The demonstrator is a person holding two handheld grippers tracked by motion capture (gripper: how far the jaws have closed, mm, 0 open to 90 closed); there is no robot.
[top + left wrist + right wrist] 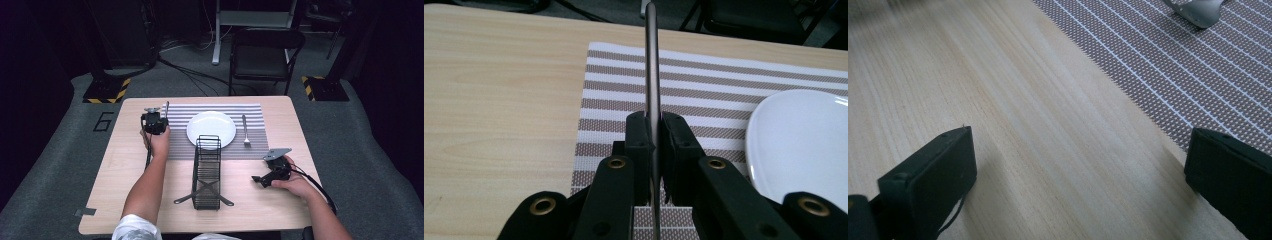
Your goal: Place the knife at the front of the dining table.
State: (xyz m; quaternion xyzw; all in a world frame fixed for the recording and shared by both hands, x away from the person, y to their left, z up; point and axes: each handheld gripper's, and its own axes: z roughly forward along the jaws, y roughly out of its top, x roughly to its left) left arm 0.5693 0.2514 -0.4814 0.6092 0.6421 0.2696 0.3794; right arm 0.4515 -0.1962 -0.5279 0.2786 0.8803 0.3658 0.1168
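Resting across the middle of the bench [125, 165], toward its far edge: a striped placemat [255, 112] carrying a white plate [211, 129] at its centre and a fork [245, 131] just beside the plate, toward the right edge. Standing in front of the plate, reaching toward the near edge: a black wire rack [207, 172], overlapping the plate's near rim in the high view and sitting between the two forearms.

Near the placemat's far left corner, held up by the left hand [159, 142]: left tongs [161, 116], pinching a knife [652, 70] edge-on. Slim, dull grey metal, running straight up between the pads [640, 137], over the placemat's left strip, with the plate close beside it.

Low over bare wood near the right edge, gripped by the right hand [295, 184]: right tongs [258, 179], spread wide, nothing between them, pointing toward the rack. Seen ahead in the right gripper view: wood grain, the placemat's edge, a bit of grey metal lying on the weave.
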